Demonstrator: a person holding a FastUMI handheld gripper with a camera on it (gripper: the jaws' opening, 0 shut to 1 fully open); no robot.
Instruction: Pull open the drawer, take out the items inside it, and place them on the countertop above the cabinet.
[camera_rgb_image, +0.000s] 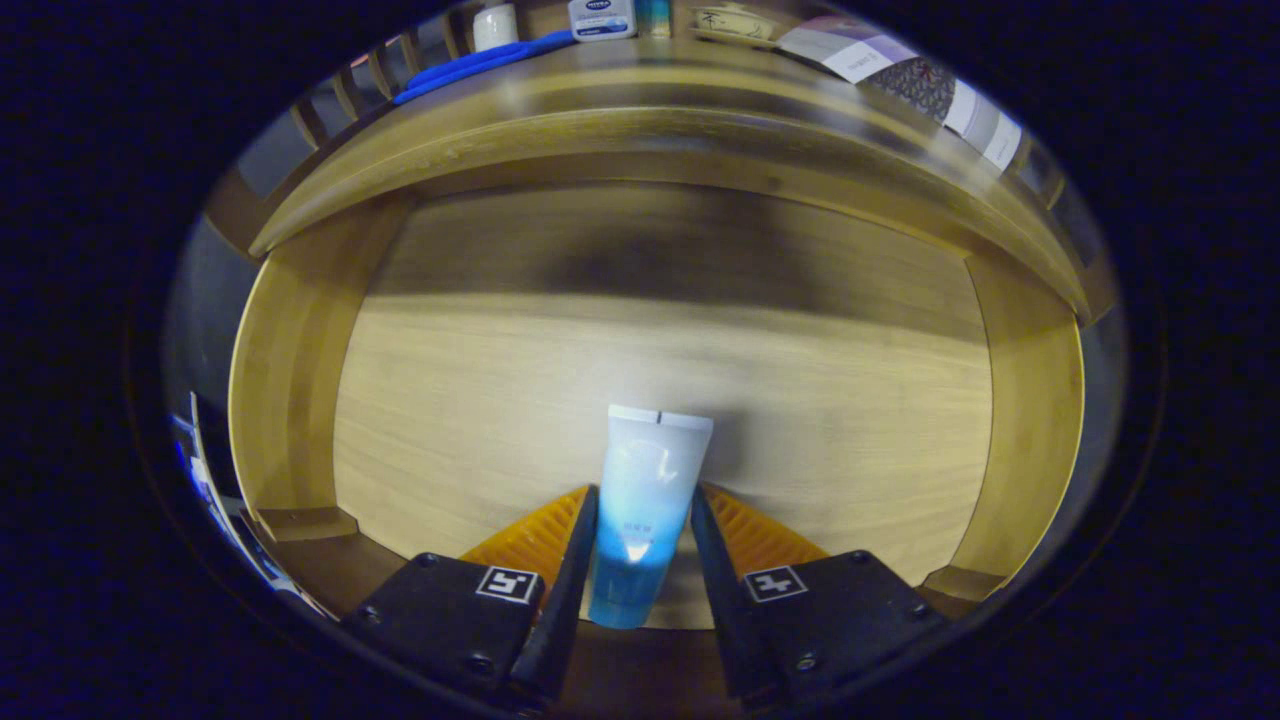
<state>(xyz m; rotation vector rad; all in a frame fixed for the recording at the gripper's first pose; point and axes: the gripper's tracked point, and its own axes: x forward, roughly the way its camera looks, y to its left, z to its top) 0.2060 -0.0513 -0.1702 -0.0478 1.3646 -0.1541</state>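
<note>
Gripping a blue-white tube (645, 500) at lower centre of the frame, the tongs (643, 505) stand narrowly open, both fingers pressing its sides. The tube sits over the open drawer (660, 350) floor. Small containers (601, 17) stand on the desk (640, 75) at the top of the frame.

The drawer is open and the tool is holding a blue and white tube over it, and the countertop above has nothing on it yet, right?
Not quite. The gripper view shows the countertop already has things on it, like a blue toothbrush and a small jar. The rest is right: the drawer is open and the tool holds the tube.
</note>
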